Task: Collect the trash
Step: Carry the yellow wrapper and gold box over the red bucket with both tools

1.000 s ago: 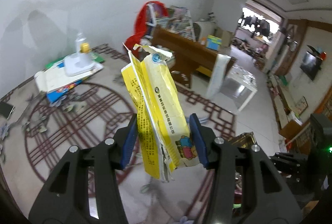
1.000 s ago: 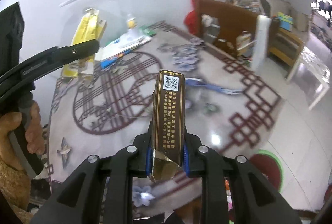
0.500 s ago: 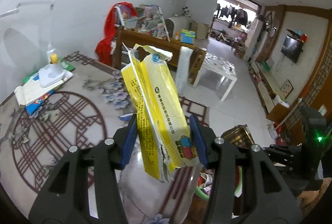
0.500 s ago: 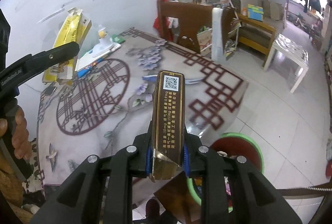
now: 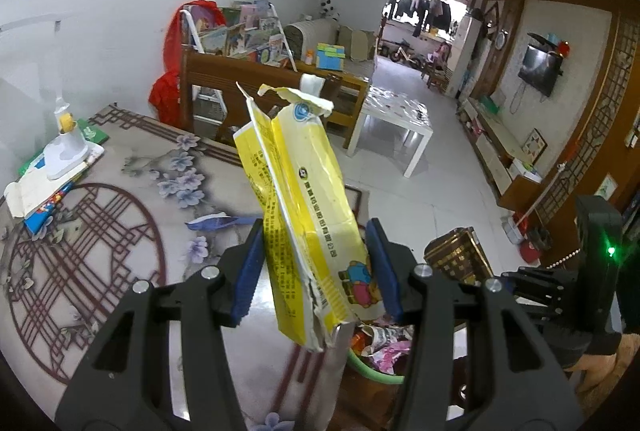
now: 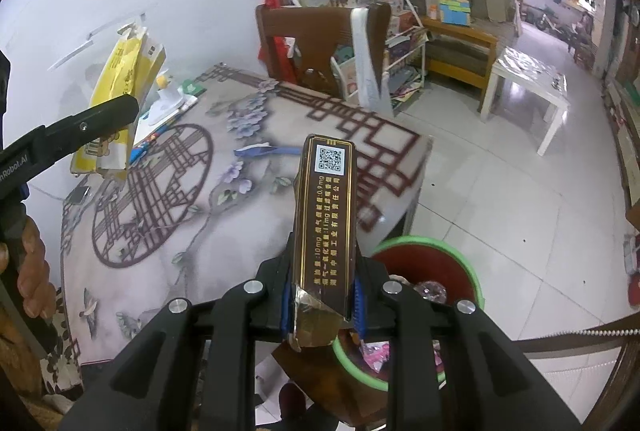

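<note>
Item 1. Yellow torn carton (image 5: 308, 215): flattened, its top ripped open, a cartoon bear printed near the lower end. It stood upright at centre frame in the left wrist view, clamped between the blue pads (image 5: 248, 271) of the left claw (image 5: 316, 273). In the right wrist view the same carton showed at upper left, held above the worktop.

Item 2. Brown cigarette box (image 6: 326, 227): gold lettering and a white QR code on the upper end, the lower end torn. It stood upright at centre frame, pinched tight in the right claw (image 6: 320, 305), whose jaws were drawn close together on its narrow sides. In the left wrist view the box showed at lower right.

Item 3. Green-rimmed bin (image 6: 420, 243): red inside, holding crumpled wrappers. It lay at lower centre right of the right wrist view, on the floor just beside the worktop's corner and partly under the brown box.

Item 4. Worktop (image 6: 168, 231): a pale cloth with dark red lattice rings and lilac flowers. A blue and white wrapper (image 6: 266, 150) lay on it, mid-frame. A white lamp base (image 5: 64, 151) rested on a stack of booklets at left of the left wrist view.

Item 5. Surroundings: a wooden chair (image 6: 320, 31), a book rack behind it, a white low table (image 5: 394, 123) on the tiled floor. A person's hand (image 6: 28, 271) gripped the left handle at the left edge.
</note>
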`<state>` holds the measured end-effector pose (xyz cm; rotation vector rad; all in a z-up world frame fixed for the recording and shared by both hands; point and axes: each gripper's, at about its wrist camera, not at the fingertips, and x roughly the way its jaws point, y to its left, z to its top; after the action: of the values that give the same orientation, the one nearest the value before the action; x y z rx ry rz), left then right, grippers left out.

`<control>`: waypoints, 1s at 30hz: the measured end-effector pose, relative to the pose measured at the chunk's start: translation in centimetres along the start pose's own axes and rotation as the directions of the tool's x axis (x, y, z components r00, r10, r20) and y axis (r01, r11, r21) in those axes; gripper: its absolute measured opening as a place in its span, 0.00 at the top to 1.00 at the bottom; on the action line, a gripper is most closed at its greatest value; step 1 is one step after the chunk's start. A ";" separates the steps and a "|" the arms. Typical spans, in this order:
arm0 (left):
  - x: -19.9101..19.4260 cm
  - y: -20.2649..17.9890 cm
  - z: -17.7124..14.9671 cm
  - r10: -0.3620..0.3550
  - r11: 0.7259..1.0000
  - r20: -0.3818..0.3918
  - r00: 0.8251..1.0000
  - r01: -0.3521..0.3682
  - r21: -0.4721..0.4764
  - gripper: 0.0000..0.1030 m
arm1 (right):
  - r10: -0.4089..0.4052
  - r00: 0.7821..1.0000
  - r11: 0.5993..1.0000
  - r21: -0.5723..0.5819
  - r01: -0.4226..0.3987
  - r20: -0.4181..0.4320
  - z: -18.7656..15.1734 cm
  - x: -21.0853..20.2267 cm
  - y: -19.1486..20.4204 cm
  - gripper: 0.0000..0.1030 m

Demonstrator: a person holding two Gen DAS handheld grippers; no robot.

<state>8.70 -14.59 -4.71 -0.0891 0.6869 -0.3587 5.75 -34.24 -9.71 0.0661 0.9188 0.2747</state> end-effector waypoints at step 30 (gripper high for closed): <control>8.6 -7.8 -2.0 -0.155 0.984 -0.188 0.970 0.169 0.061 0.53 | -0.110 0.992 0.966 0.227 0.120 -0.057 -3.3 -0.4 -9.1 0.78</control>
<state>11.28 -24.88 -9.94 -0.0395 0.8494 -0.5545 4.74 -43.32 -13.00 0.2212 0.9915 0.0608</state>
